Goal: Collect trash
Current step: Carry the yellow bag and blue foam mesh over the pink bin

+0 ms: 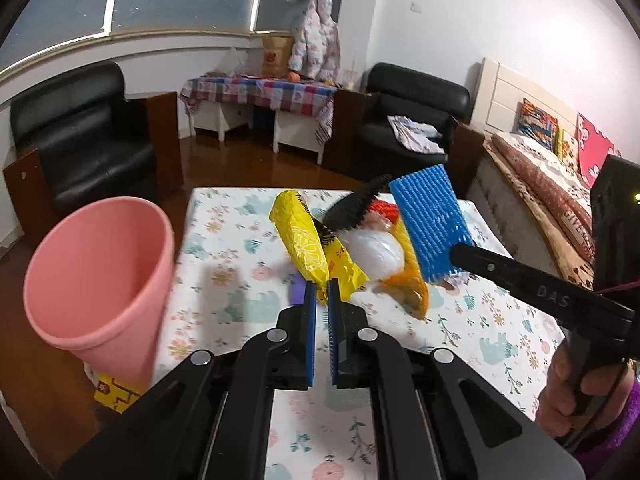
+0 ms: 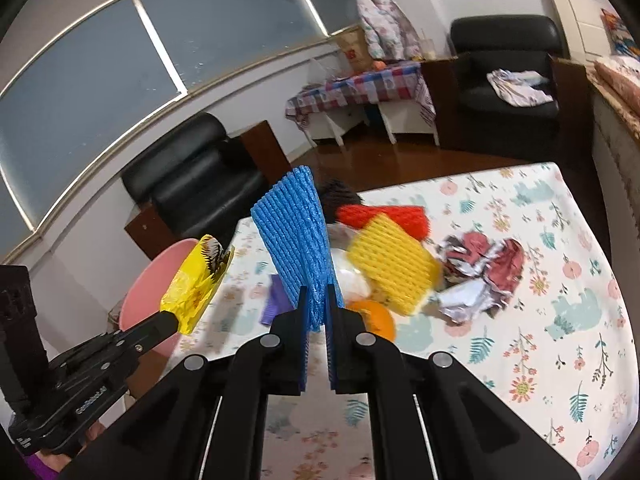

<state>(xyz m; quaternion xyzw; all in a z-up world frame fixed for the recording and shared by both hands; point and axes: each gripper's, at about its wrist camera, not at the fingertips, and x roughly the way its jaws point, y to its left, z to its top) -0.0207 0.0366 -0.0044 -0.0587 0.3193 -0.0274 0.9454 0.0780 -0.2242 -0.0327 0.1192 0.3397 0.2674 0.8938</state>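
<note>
A floral tablecloth is spread over the near table. Two black armchairs are set against the wall, and a crumpled cloth is seen on the seat of the right one. Between them a low table is covered by a checked cloth, with a patterned jacket hung above it. Bright pillows are laid on a bed at the right.
</note>
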